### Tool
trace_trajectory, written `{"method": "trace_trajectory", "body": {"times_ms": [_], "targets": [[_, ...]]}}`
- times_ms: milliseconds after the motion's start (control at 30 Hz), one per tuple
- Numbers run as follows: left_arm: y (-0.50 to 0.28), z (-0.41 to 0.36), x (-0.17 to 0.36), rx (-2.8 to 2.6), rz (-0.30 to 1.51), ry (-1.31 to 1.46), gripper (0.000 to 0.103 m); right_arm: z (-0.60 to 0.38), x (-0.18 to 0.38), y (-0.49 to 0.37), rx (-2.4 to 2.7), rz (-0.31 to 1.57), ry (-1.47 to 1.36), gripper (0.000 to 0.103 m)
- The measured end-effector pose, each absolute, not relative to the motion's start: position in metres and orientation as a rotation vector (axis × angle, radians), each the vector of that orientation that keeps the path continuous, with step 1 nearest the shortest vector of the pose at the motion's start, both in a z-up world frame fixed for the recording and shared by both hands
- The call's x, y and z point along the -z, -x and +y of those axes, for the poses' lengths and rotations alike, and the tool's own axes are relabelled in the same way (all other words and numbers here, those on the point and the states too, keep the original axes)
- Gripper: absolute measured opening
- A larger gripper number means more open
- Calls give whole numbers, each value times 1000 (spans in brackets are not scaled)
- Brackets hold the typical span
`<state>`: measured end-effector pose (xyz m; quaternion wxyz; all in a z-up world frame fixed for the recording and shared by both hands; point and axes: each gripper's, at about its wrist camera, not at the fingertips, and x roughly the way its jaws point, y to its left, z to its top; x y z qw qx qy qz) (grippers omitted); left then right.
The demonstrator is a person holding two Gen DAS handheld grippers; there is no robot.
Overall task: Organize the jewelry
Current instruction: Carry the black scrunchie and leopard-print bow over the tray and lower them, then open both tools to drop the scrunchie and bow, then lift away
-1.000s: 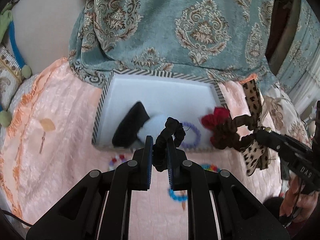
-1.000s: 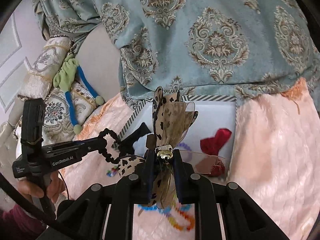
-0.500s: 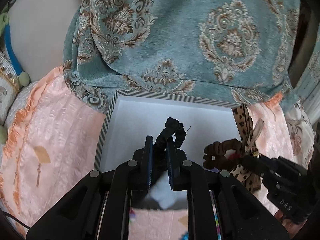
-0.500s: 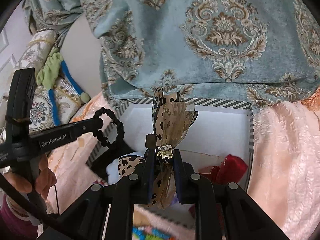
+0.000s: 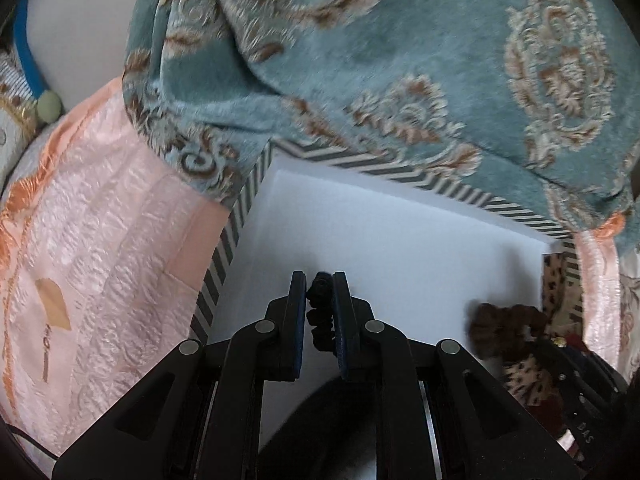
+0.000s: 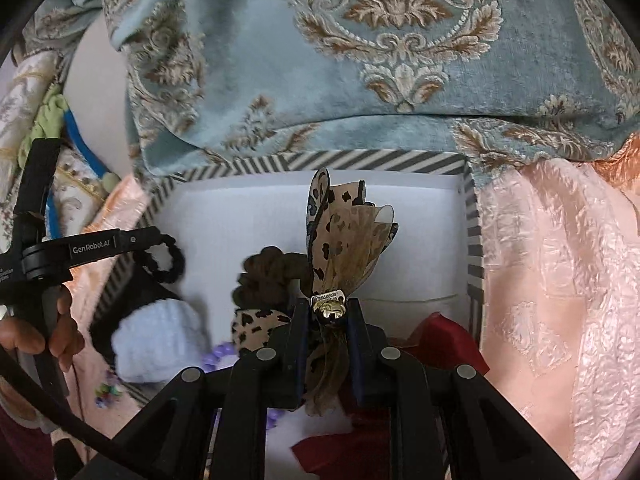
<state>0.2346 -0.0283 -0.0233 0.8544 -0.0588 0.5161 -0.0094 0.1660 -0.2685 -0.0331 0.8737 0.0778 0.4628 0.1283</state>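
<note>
My left gripper [image 5: 320,286] is shut on a black spiral hair tie [image 5: 319,312] and holds it low over the white inside of a striped box [image 5: 240,216]. From the right wrist view the left gripper [image 6: 160,242] hangs the black hair tie [image 6: 168,258] over the box's left side. My right gripper [image 6: 328,312] is shut on a leopard-print bow with a brown scrunchie [image 6: 344,240], over the box [image 6: 474,240]. The bow and scrunchie also show at the right edge of the left wrist view [image 5: 508,328].
The box holds a black-and-white pompom piece [image 6: 152,340], a purple bead bracelet [image 6: 218,354] and a red bow [image 6: 444,340]. A teal patterned blanket [image 6: 360,60] overhangs the box's far rim. Pink quilted bedding [image 6: 560,280] lies around it. Coloured beads [image 6: 106,390] lie outside the box's left corner.
Both grippers have moved forward and down into the box with their items still held. The black hair tie now sits lower, mostly between the left fingers.
</note>
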Motion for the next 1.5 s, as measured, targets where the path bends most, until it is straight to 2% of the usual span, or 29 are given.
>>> {"method": "trace_trajectory", "body": {"times_ms": [100, 167, 200, 233, 267, 333, 900, 967, 1033, 1067, 1500], "targets": [[-237, -25, 29, 7, 1092, 131, 12, -270, 34, -166, -236, 963, -141, 17], [-237, -24, 29, 1, 1088, 130, 14, -271, 34, -166, -230, 966, -150, 28], [-236, -24, 28, 4, 1087, 133, 16, -273, 33, -165, -225, 959, -157, 41], [-236, -23, 27, 6, 1089, 136, 25, -273, 31, -163, -224, 951, -162, 46], [-234, -23, 26, 9, 1088, 141, 39, -273, 28, -161, -228, 940, -168, 46], [-228, -22, 22, 24, 1076, 164, 46, -274, 22, -157, -236, 928, -169, 46], [-136, -32, -26, 25, 971, 85, 46, -250, -19, -92, -280, 859, -164, 47], [-122, -30, -31, 20, 955, 83, 46, -248, -21, -82, -281, 857, -163, 50], [-109, -29, -34, 20, 945, 86, 46, -246, -24, -72, -282, 850, -160, 59], [-103, -30, -35, 19, 940, 85, 46, -245, -26, -67, -281, 844, -157, 59], [-43, -35, -48, 3, 889, 73, 46, -233, -42, -20, -290, 826, -125, 60]]}}
